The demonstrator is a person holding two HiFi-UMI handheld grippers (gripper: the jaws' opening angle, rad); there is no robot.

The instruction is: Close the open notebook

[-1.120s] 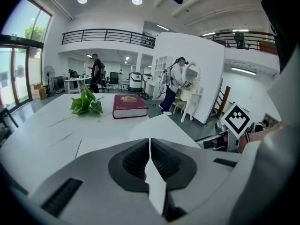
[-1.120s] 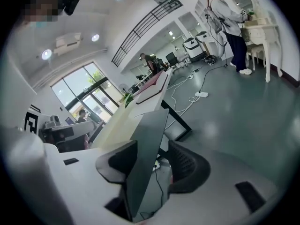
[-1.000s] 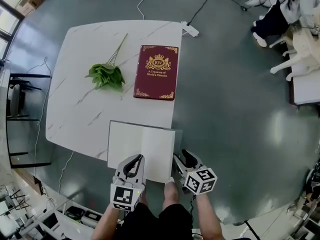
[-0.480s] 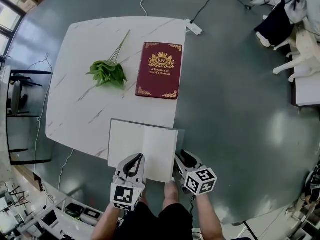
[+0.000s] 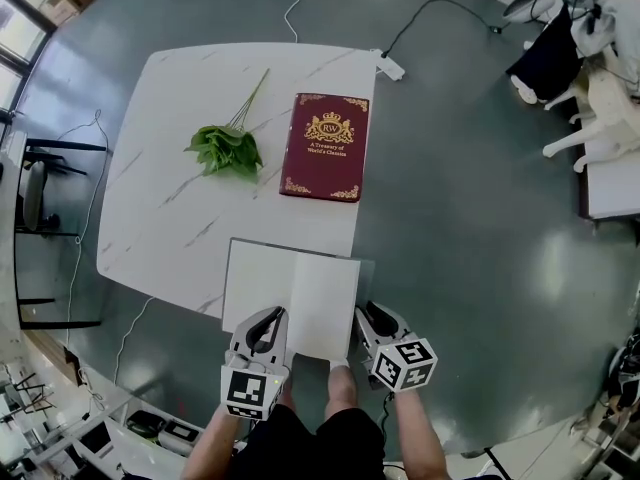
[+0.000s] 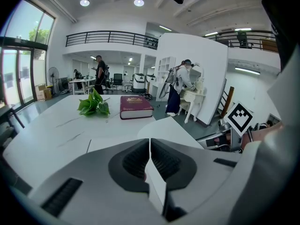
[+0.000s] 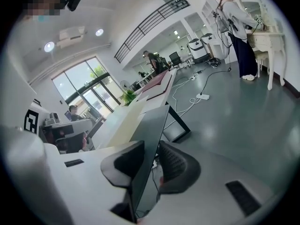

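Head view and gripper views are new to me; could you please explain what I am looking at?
A person holds a gripper in each hand; there is no robot. The head view looks down from a camera on the person's head; the two gripper views look along each gripper's tongs. On the white marbled table lie an open notebook, a maroon book and a leafy green sprig. The left tongs are shut on a white page of the notebook; the right tongs are closing around its dark cover.
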